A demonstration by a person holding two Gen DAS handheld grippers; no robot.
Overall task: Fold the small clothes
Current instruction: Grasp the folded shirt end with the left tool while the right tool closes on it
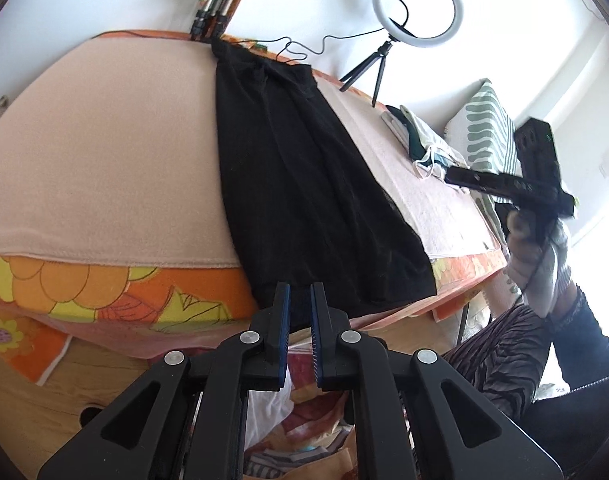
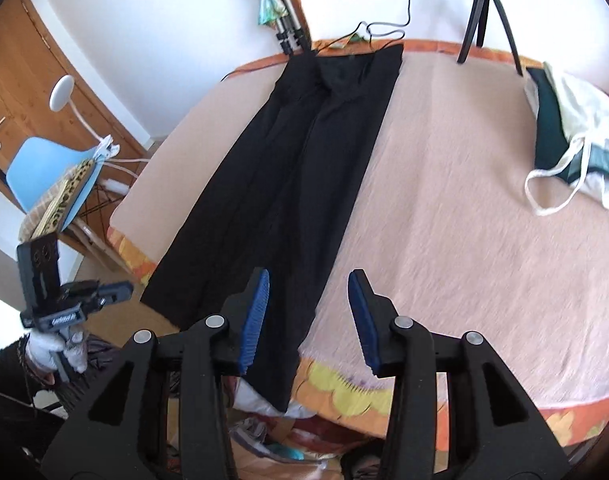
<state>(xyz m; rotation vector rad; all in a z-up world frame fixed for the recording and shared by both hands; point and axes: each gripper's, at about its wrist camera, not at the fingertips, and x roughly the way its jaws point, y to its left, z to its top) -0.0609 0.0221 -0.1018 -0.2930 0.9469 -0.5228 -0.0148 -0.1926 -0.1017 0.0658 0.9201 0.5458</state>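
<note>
Left wrist view: your left gripper [image 1: 300, 296] sat over the near edge of the desk [image 1: 84, 152], fingers [image 1: 282, 312] nearly together with a thin gap, nothing between them. The black garment [image 1: 304, 192] lay flat lengthwise on the pink cover, its near hem hanging just past the desk edge, right below the fingertips. Your right gripper [image 1: 452, 178] was up at the right, held in a gloved hand [image 1: 544, 264]. A ring light [image 1: 418, 4] stood at the far edge, with a cloth pile [image 1: 420, 140] beside it.

Right wrist view: your right gripper [image 2: 308, 284] hung above the garment's [image 2: 288, 184] near right edge, fingers [image 2: 258, 304] apart and empty. Your left gripper [image 2: 124, 290] was low left, off the desk corner. The cloth pile [image 2: 576, 140] was far right, well apart from the garment.
</note>
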